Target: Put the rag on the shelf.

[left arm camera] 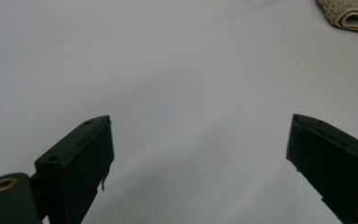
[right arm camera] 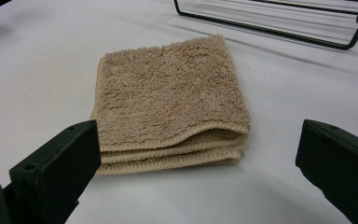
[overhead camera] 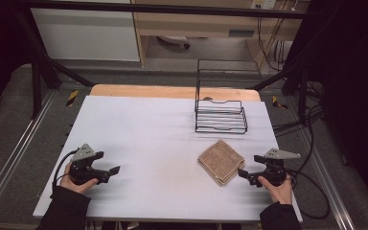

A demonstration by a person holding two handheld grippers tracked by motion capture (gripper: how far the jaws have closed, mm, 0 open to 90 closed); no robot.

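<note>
My right tool (overhead camera: 247, 175) sits low at the near right of the tabletop (overhead camera: 148, 124), jaws apart and empty, just beside the folded tan towel (overhead camera: 221, 161), whose stacked edges face it. My left tool (overhead camera: 111, 172) rests near left, jaws apart over bare white surface. Wide open room lies between the two. The black wire rack (overhead camera: 220, 116) stands beyond the towel, toward the far edge.

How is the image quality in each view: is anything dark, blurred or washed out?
High view: table evenly lit, surroundings nearly black, the picture slightly soft. Left gripper view: the near fingers are dark and soft-edged, the table looks pale and featureless. Right gripper view: the towel is sharp, its pile readable; the rack behind is a little soft.
</note>
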